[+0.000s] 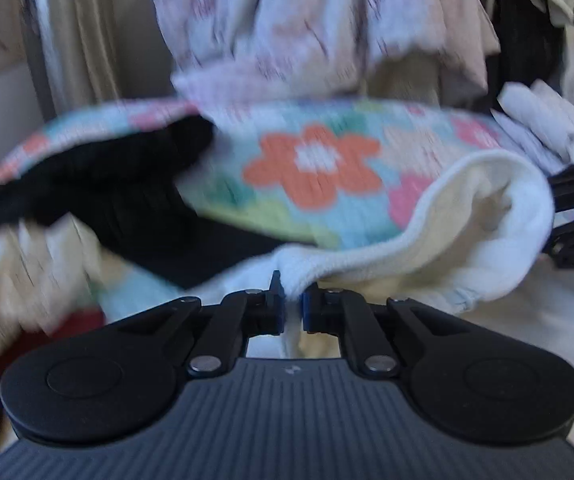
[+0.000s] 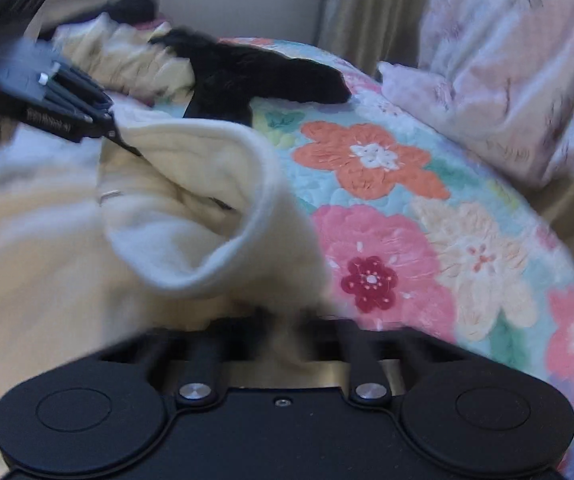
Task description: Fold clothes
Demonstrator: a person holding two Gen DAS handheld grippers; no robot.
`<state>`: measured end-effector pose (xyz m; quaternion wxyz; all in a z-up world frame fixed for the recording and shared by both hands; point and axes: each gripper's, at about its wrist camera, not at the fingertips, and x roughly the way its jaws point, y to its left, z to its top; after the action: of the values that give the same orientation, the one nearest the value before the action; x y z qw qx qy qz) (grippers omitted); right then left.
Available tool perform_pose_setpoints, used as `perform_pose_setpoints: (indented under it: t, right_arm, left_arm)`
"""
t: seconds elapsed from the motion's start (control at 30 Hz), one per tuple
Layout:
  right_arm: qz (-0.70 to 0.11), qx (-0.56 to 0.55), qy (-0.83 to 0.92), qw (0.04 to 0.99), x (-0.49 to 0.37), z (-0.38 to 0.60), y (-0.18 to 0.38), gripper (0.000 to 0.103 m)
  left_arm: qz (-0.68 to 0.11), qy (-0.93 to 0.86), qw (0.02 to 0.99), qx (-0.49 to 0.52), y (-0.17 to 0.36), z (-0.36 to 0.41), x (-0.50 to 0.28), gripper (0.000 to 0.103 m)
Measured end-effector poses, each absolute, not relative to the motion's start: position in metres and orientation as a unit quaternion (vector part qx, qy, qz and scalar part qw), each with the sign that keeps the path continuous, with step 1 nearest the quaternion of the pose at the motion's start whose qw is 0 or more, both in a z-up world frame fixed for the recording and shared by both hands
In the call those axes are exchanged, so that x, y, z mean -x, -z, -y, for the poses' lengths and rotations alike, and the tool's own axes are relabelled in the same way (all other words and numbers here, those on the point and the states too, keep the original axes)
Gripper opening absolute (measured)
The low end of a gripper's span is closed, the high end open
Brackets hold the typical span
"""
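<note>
The cream garment [image 1: 467,216] hangs between both grippers over a floral quilt [image 1: 315,164] on the bed. In the left wrist view, the left gripper [image 1: 293,300] has its jaws clenched on a fold of the cream fabric, and the right gripper appears only as a black edge at the far right. The right wrist view shows the left gripper [image 2: 125,146] from outside, biting the garment's [image 2: 191,200] edge. The right gripper [image 2: 283,320] is blurred, with cream cloth bunched between its jaws, apparently grasped. A black garment [image 2: 255,80] lies on the quilt [image 2: 427,220] beyond.
</note>
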<state>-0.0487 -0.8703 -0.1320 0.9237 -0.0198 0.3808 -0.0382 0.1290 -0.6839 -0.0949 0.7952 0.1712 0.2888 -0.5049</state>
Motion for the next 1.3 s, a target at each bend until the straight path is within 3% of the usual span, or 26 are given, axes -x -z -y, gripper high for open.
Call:
perform_pose_setpoints:
  t: [0.13,0.2,0.33,0.4,0.47,0.6,0.67,0.8,0.97,1.07,1.13,1.23,1.3]
  right_arm:
    - [-0.296,-0.095,0.063,0.948,0.05,0.901,0.107,0.009]
    - [-0.318,-0.103,0.064,0.94,0.037,0.904,0.11,0.011]
    - [-0.344,-0.148,0.106,0.921,0.043,0.906,0.116,0.026]
    - [-0.311,-0.228,0.104,0.917,0.072,0.911,0.106,0.034]
    - [-0.293,-0.267,0.113,0.911,0.11,0.909,0.096,0.047]
    - [-0.305,-0.254,0.195,0.897,0.188,0.888,0.089,0.05]
    - [-0.313,-0.244,0.243,0.885,0.23,0.875,0.088,0.051]
    - [-0.296,-0.352,0.279,0.843,0.285,0.86,0.113,0.061]
    - [-0.261,-0.486,0.265,0.791,0.313,0.847,0.157,0.061]
    - [-0.236,-0.562,0.254,0.751,0.33,0.839,0.183,0.062]
    - [-0.259,-0.55,0.272,0.746,0.322,0.832,0.189,0.062]
    - [-0.297,-0.483,0.298,0.768,0.302,0.815,0.185,0.063]
    - [-0.271,-0.46,0.296,0.792,0.297,0.81,0.184,0.064]
  left_arm:
    - [-0.239,0.467,0.834,-0.172,0.078,0.703,-0.139,0.007]
    - [-0.235,0.442,0.843,-0.198,0.081,0.721,-0.143,0.014]
    - [-0.278,0.42,0.829,-0.243,0.106,0.751,-0.147,0.033]
    - [-0.277,0.424,0.829,-0.238,0.112,0.75,-0.142,0.047]
    - [-0.253,0.424,0.835,-0.242,0.112,0.746,-0.133,0.069]
    - [-0.223,0.429,0.848,-0.215,0.093,0.726,-0.111,0.075]
    - [-0.213,0.444,0.85,-0.185,0.078,0.711,-0.099,0.084]
    - [-0.204,0.482,0.836,-0.166,0.058,0.685,-0.068,0.084]
    - [-0.287,0.555,0.757,-0.191,0.075,0.678,-0.029,0.051]
    - [-0.31,0.564,0.734,-0.217,0.099,0.685,-0.013,0.051]
    - [-0.32,0.552,0.732,-0.239,0.118,0.695,-0.009,0.052]
    - [-0.354,0.52,0.735,-0.252,0.143,0.71,-0.018,0.063]
    - [-0.352,0.507,0.741,-0.263,0.146,0.716,-0.018,0.07]
